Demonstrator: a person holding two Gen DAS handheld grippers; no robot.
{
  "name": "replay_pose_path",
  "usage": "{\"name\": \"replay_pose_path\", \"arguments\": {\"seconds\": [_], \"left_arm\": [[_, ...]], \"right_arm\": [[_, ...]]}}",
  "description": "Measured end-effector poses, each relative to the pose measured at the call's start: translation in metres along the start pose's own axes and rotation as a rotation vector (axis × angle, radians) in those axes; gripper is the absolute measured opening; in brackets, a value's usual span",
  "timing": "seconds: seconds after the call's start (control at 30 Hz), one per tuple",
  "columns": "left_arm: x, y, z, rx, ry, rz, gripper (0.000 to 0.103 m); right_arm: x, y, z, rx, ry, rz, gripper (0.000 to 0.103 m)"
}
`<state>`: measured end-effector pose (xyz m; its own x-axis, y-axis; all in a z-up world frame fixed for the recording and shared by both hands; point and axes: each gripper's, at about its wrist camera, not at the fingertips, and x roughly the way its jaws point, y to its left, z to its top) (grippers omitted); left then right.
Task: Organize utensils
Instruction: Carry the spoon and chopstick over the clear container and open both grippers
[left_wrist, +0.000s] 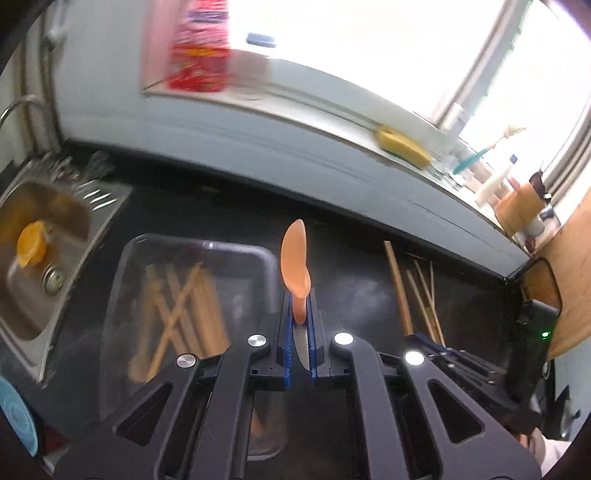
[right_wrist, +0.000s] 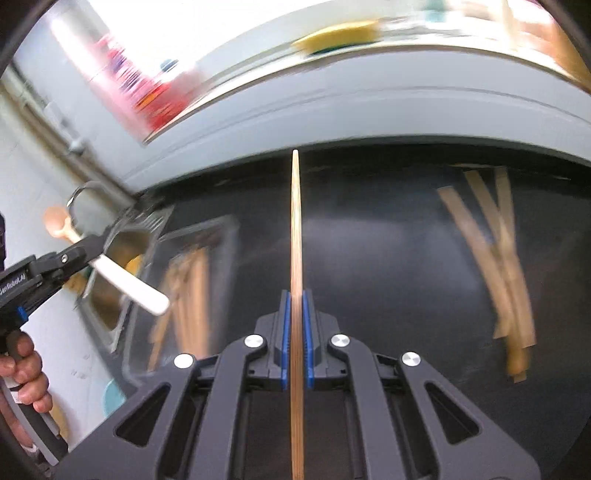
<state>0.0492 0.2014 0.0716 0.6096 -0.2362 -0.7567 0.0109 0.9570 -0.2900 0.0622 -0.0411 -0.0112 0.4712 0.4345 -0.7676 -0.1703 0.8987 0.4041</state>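
My left gripper is shut on an orange spoon with a white handle, held above the dark counter just right of a clear tray that holds several wooden sticks. In the right wrist view the same spoon shows at the far left, in the left gripper. My right gripper is shut on a long wooden chopstick that points forward over the counter. Loose wooden utensils lie on the counter to the right; they also show in the left wrist view.
A steel sink with an orange lid in it lies at the left. A pale wall ledge with a yellow sponge runs along the back. A wooden board and jars stand at the right.
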Motion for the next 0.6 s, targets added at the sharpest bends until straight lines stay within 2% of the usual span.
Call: {"name": "replay_pose_path", "arguments": {"seconds": [0.1, 0.27, 0.37, 0.5, 0.6], "left_arm": [[-0.019, 0.043, -0.001, 0.003, 0.037, 0.020, 0.006], [-0.013, 0.084, 0.003, 0.079, 0.169, 0.028, 0.006], [0.013, 0.102, 0.008, 0.112, 0.257, 0.029, 0.006], [0.056, 0.125, 0.008, 0.104, 0.365, 0.021, 0.006], [0.081, 0.138, 0.009, 0.096, 0.405, 0.024, 0.006]], "right_arm": [[0.021, 0.045, -0.008, -0.037, 0.044, 0.048, 0.007], [0.053, 0.095, -0.015, -0.064, 0.104, 0.089, 0.007], [0.065, 0.113, -0.019, -0.062, 0.128, 0.097, 0.007], [0.082, 0.123, -0.023, -0.048, 0.151, 0.084, 0.007], [0.091, 0.128, -0.022, -0.032, 0.155, 0.068, 0.007]]}}
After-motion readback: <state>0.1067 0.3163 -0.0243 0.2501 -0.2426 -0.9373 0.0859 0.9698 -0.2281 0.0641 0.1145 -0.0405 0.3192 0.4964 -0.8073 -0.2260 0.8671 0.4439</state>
